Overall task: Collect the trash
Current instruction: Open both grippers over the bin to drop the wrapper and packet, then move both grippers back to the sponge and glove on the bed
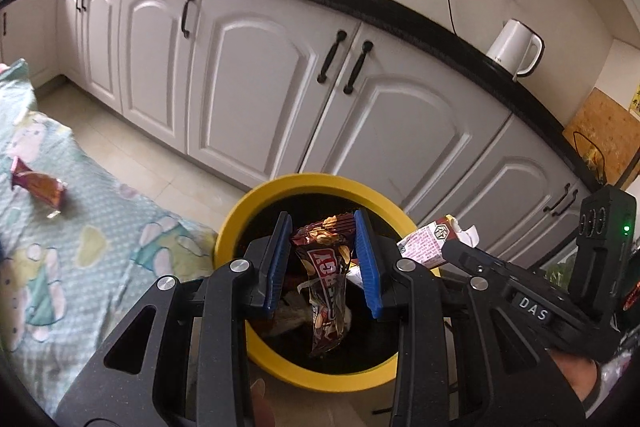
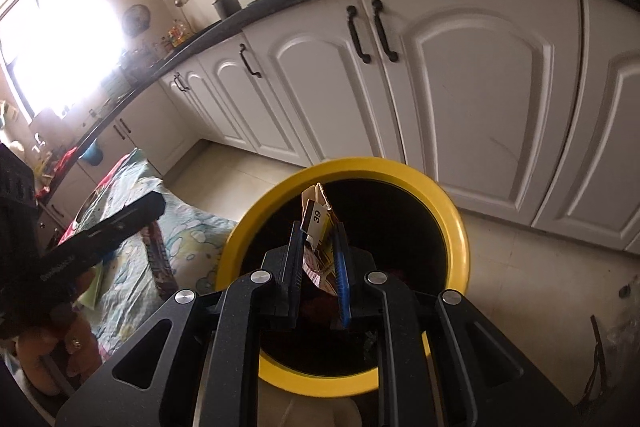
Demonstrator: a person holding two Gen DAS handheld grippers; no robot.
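My left gripper point(image 1: 322, 217) is shut on a brown "ENERGY" snack wrapper point(image 1: 324, 279), which hangs over the mouth of a round bin with a yellow rim point(image 1: 230, 227). My right gripper point(image 2: 318, 227) is shut on a small crumpled carton point(image 2: 316, 217) with a "39" label, also above the yellow bin rim point(image 2: 456, 223). In the left wrist view the same carton point(image 1: 424, 243) shows pink and white at the bin's right edge. Some trash lies dark inside the bin. Another brown wrapper point(image 1: 38, 187) lies on the patterned cloth to the left.
A table with a pastel cartoon cloth point(image 1: 100, 247) borders the bin's left side. White cabinets with black handles point(image 1: 332, 57) stand close behind the bin, under a black counter that bears a white kettle point(image 1: 516, 47). A person's hand point(image 2: 72, 339) holds the left gripper.
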